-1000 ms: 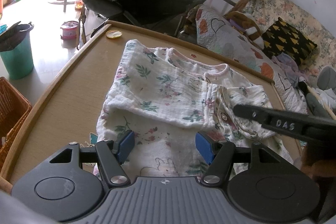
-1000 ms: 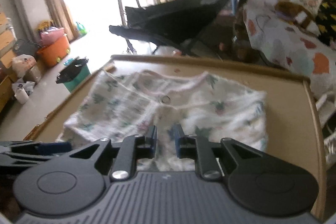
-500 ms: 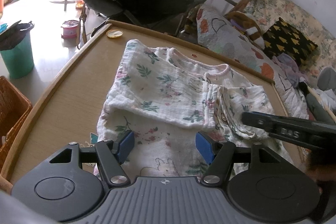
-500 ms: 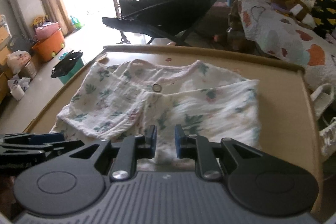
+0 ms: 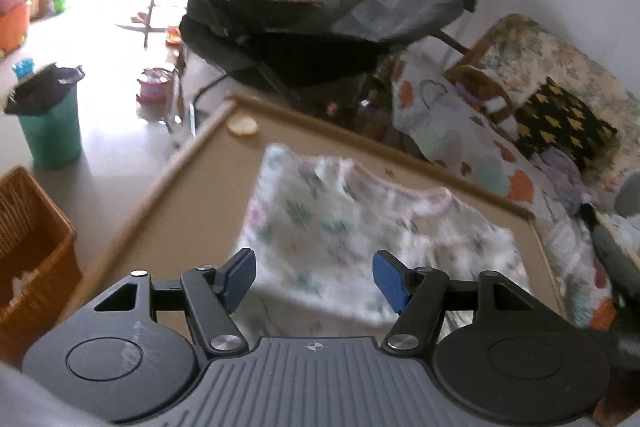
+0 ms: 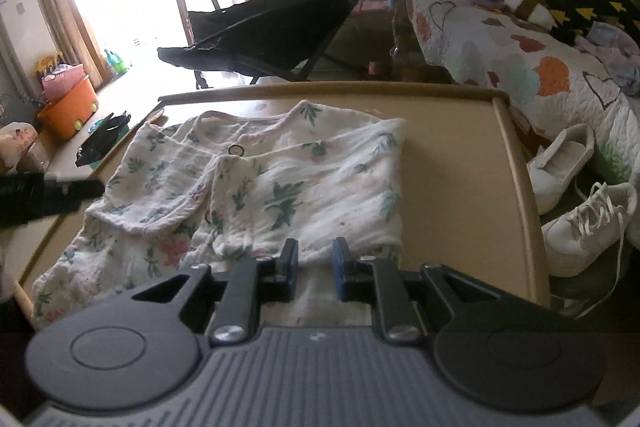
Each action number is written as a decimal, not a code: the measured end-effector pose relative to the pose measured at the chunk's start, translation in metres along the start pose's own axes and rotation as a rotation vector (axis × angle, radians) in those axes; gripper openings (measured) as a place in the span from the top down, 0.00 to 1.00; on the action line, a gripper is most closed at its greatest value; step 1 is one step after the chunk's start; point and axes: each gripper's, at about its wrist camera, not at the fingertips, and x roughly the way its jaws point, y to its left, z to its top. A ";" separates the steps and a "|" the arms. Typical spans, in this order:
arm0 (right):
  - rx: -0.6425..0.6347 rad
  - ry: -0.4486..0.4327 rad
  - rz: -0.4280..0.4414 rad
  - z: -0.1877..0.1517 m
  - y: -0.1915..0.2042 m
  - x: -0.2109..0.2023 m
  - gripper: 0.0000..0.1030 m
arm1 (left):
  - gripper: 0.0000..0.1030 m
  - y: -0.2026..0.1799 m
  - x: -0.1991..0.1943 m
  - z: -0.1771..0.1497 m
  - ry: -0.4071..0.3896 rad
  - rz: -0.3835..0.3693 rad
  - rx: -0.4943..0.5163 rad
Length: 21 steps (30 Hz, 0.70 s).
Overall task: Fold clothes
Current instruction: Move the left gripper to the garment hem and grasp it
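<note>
Both tools farther back from the floral garment (image 6: 256,187) than before: left tool (image 5: 314,279) spread, right tool (image 6: 316,263) narrowly parted, empty.

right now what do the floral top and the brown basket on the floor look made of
The floral top looks like soft crinkled cotton gauze, matte: its surface is puckered and limp. The basket looks like woven wicker, going by its ribbed brown weave, though blur leaves that open.

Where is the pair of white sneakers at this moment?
In the right wrist view, the white sneakers lie on the floor at the right, between the table and the quilt-covered sofa.
</note>
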 end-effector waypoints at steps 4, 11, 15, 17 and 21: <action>-0.010 -0.009 0.012 -0.002 0.002 -0.001 0.83 | 0.37 0.005 0.020 0.021 -0.010 0.056 0.044; -0.010 -0.001 0.024 -0.007 0.001 -0.001 0.83 | 0.39 0.017 0.054 0.043 0.027 0.062 0.012; -0.008 0.004 0.025 -0.008 0.001 -0.001 0.83 | 0.46 0.021 0.064 0.046 0.031 0.053 -0.005; -0.007 0.007 0.025 -0.009 0.000 0.000 0.82 | 0.50 0.022 0.070 0.046 0.047 0.040 -0.006; -0.005 0.012 0.026 -0.010 0.000 0.001 0.82 | 0.51 0.021 0.077 0.044 0.059 0.038 -0.004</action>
